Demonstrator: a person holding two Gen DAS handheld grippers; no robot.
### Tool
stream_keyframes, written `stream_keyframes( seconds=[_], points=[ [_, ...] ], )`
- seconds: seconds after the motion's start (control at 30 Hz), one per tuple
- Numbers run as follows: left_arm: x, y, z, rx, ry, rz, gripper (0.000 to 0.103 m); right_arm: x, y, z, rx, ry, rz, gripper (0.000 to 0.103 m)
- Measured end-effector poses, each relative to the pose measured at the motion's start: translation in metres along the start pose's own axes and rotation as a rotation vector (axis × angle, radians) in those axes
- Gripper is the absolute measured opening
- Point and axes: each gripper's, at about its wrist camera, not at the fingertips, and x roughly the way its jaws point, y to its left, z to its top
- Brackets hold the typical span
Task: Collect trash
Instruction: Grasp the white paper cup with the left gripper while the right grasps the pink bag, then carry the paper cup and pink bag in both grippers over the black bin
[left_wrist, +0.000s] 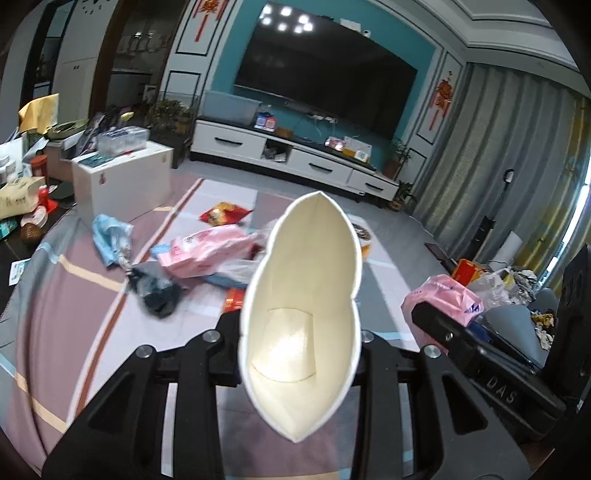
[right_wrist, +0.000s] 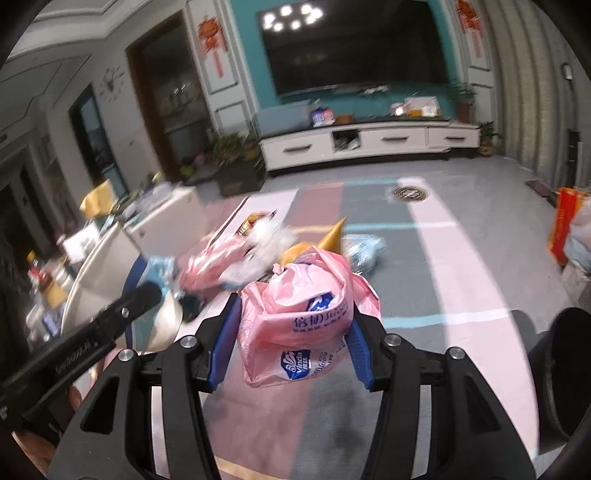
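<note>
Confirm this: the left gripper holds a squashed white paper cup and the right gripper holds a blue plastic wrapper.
Not quite. The right gripper holds a pink plastic wrapper, not blue, as the right wrist view shows. The left gripper does hold the squashed white paper cup.

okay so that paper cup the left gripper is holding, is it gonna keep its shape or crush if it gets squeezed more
The paper cup probably crushes easily: its rim is already pinched into a pointed oval in the left gripper. It looks empty inside, so likely very light. The thin wall has creased at both ends, so it may not spring back round.
</note>
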Motion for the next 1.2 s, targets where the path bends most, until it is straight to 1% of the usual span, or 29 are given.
stream_keyframes(
  seconds=[0.13, 0.33, 0.47, 0.63, 0.7, 0.87, 1.03, 1.13, 1.2],
  points=[
    [-0.008, -0.025, 0.003, 0.017, -0.023, -0.022, 0.034, -0.023, -0.019, 0.005, 0.043, -0.057, -0.036, 0.054],
    [-0.013, -0.068, 0.002, 0.068, -0.029, -0.071, 0.034, -0.056, -0.05, 0.003, 0.118, -0.125, -0.081, 0.054],
    [-0.008, -0.091, -0.004, 0.091, -0.004, -0.103, 0.034, -0.074, -0.073, 0.0, 0.161, -0.168, -0.161, 0.054],
    [0.001, -0.121, -0.013, 0.129, 0.021, -0.137, 0.034, -0.085, -0.102, -0.007, 0.223, -0.199, -0.231, 0.054],
    [0.005, -0.13, -0.016, 0.14, 0.035, -0.151, 0.034, -0.087, -0.11, -0.01, 0.24, -0.206, -0.271, 0.054],
    [0.019, -0.153, -0.025, 0.171, 0.068, -0.191, 0.034, -0.092, -0.132, -0.017, 0.288, -0.208, -0.293, 0.054],
    [0.033, -0.175, -0.031, 0.193, 0.095, -0.229, 0.034, -0.094, -0.152, -0.023, 0.333, -0.207, -0.353, 0.054],
    [0.038, -0.185, -0.035, 0.201, 0.11, -0.251, 0.034, -0.095, -0.163, -0.026, 0.364, -0.204, -0.352, 0.054],
    [0.042, -0.191, -0.039, 0.205, 0.122, -0.265, 0.034, -0.098, -0.174, -0.03, 0.397, -0.208, -0.327, 0.054]
  ],
)
